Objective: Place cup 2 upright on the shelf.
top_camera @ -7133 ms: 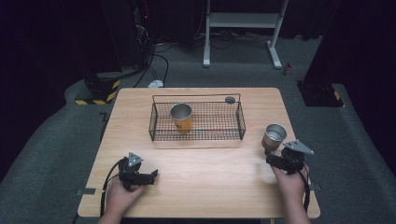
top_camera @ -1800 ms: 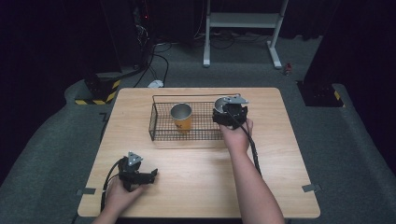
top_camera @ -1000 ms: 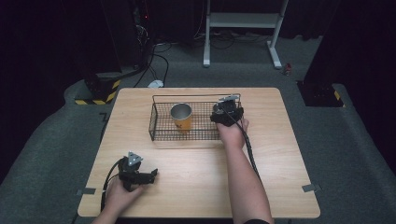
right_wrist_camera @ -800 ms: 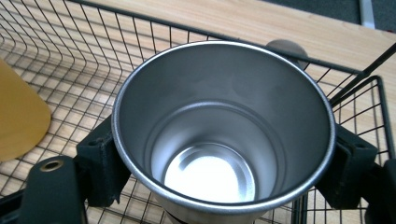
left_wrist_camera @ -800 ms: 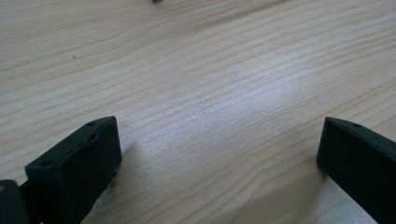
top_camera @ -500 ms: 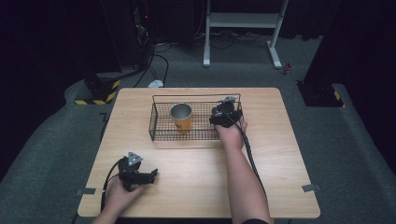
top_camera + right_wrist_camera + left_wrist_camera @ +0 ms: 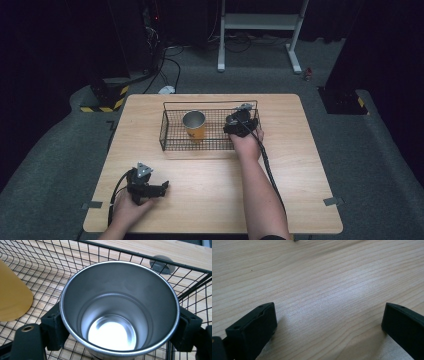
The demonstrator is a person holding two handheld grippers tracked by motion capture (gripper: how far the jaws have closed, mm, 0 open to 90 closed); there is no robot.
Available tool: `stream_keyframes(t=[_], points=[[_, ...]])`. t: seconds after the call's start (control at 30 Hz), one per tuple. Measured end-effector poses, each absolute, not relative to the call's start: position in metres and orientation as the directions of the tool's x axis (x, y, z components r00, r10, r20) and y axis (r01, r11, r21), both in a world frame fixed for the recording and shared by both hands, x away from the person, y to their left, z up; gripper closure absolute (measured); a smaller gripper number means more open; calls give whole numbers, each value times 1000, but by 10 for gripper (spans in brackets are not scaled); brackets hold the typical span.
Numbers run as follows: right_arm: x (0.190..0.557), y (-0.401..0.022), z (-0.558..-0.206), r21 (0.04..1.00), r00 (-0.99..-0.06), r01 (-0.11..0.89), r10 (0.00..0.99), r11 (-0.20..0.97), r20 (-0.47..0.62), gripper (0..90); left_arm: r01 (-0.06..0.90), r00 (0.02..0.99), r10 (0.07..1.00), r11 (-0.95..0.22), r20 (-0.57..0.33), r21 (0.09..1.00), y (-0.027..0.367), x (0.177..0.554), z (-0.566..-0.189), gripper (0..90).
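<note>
right gripper (image 7: 240, 121): i have its jaws clamped on either side of the steel cup (image 7: 119, 310), upright, mouth open to my camera.
steel cup: inside the wire basket (image 7: 172, 144), at its right end, just above the mesh floor as far as i can tell.
yellow cup (image 7: 194, 124): upright in the basket's middle, apart from mine.
left gripper (image 7: 145, 186): resting on the table (image 7: 210, 200) near the front left, jaws wide, nothing between.

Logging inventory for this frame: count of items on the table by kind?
Cups: 2, a yellow cup and a steel cup, the latter clamped in the right hand-held gripper
Wire basket: 1
Hand-held grippers: 2, counting the left hand-held gripper
Total: 5
</note>
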State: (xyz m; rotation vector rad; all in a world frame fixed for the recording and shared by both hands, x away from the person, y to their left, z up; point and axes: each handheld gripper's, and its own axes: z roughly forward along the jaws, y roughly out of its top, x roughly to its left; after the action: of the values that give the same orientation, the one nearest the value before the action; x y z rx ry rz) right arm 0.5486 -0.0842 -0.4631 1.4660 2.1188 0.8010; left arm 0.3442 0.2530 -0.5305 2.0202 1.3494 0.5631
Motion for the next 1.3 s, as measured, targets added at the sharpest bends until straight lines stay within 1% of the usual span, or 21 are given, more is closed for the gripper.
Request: stream_keyframes(t=[0.2, 0.4, 0.77, 1.03, 1.3], points=[[547, -84, -463, 667, -353, 689, 935, 284, -35, 183, 651, 382, 924, -271, 2, 709, 253, 344, -531, 3], [545, -81, -464, 662, -375, 677, 925, 321, -65, 180, 652, 383, 924, -272, 2, 708, 253, 344, -530, 3], [544, -81, -465, 648, -371, 695, 927, 312, -48, 174, 652, 380, 925, -268, 0, 709, 253, 344, -531, 2], [544, -84, -466, 642, -370, 706, 929, 298, -24, 138, 653, 380, 925, -268, -1, 709, 253, 344, -531, 3], [544, -83, -467, 641, -368, 707, 929, 297, -25, 102, 653, 380, 925, -267, -1, 709, 253, 344, -531, 2]])
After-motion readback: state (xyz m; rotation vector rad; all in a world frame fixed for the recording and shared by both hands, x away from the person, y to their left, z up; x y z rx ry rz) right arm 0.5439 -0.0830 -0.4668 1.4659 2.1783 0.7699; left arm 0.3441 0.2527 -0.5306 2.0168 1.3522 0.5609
